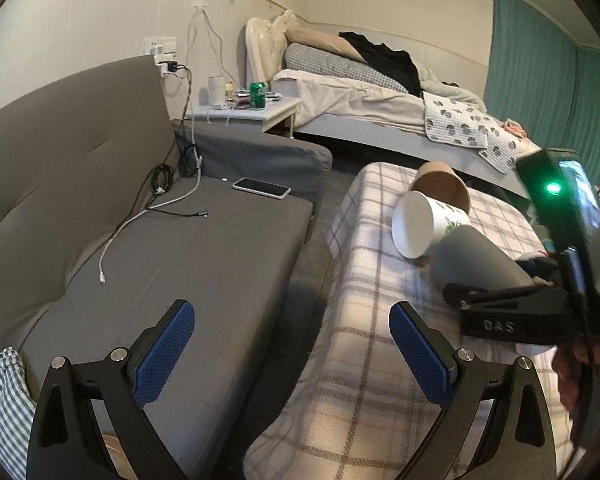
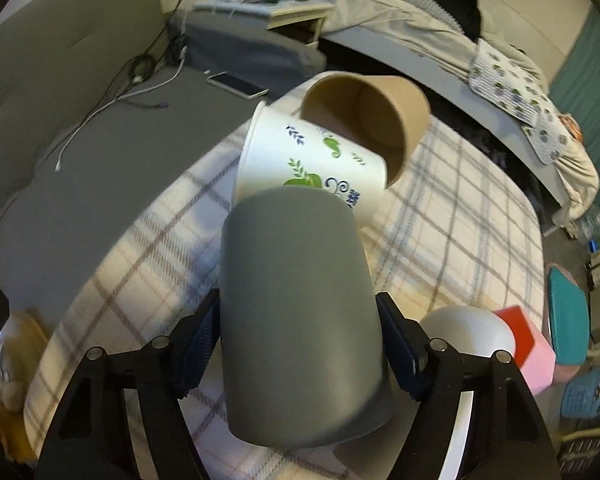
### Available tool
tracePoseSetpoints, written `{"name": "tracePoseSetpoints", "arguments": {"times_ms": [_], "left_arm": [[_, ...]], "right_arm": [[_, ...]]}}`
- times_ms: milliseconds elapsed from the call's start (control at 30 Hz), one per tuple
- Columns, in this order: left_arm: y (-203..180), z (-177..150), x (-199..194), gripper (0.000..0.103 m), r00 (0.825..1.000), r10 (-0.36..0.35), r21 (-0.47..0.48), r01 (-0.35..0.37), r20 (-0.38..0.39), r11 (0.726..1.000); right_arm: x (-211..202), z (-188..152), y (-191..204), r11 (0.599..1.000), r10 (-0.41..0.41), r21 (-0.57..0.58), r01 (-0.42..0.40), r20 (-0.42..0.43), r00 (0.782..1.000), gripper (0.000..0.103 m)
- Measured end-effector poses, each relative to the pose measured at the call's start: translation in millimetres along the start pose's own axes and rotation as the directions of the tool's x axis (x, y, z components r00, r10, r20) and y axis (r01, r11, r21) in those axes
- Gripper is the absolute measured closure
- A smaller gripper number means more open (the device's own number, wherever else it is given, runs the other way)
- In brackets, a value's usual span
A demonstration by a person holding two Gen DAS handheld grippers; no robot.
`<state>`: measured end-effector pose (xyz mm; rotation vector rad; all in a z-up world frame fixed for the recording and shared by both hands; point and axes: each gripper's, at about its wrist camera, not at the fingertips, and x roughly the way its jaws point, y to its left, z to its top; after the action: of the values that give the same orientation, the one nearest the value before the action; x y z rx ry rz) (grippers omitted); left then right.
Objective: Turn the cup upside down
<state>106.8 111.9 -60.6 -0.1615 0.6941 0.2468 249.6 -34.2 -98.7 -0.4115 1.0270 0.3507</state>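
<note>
My right gripper (image 2: 298,344) is shut on a plain grey cup (image 2: 300,312) and holds it lying over, its base pointing away from the camera, above the plaid-covered table (image 2: 460,232). The grey cup (image 1: 476,258) and the right gripper (image 1: 512,308) also show in the left wrist view at the right. A white paper cup with green leaf print (image 2: 312,160) lies on its side just beyond the grey cup, and a brown paper cup (image 2: 364,120) lies on its side against it. My left gripper (image 1: 292,340) is open and empty, low over the table's left edge.
A grey sofa bed (image 1: 204,248) with a phone (image 1: 261,188) and charging cables (image 1: 148,216) lies to the left. A nightstand with green cans (image 1: 256,96) and a bed (image 1: 380,96) stand behind. A white dome (image 2: 468,332) and a red-pink box (image 2: 524,348) sit at the right.
</note>
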Motion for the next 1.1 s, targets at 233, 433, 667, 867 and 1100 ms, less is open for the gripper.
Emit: {"name": "tracePoseSetpoints", "arguments": {"times_ms": [233,433,667,867,1100], "left_arm": [[-5,6,-34,0.002,0.998,-0.019,-0.016,0.02,0.059,1.0],[-12,-6,-60,0.002,0.997,-0.026,0.022,0.025,0.076,0.999],[-27,-25,-67,0.002,0.998,-0.064,0.063,0.062,0.017,0.996],[-44,-33,-66,0.002,0.996,-0.087,0.099,0.086,0.003,0.991],[-54,-38,-58,0.002,0.996,-0.092,0.137,0.093,-0.02,0.986]], "right_arm": [[-64,-20,5,0.992,0.044,0.117,-0.052,0.073,0.996,0.03],[-126,-62,10,0.982,-0.013,0.189,-0.01,0.116,0.993,0.03],[-137,-141,1,0.925,-0.097,0.377,0.046,0.119,0.988,0.031],[-121,-180,-4,0.887,-0.119,0.46,0.044,0.135,0.984,0.032],[-116,-176,-1,0.895,-0.164,0.44,0.076,0.166,0.972,0.032]]}}
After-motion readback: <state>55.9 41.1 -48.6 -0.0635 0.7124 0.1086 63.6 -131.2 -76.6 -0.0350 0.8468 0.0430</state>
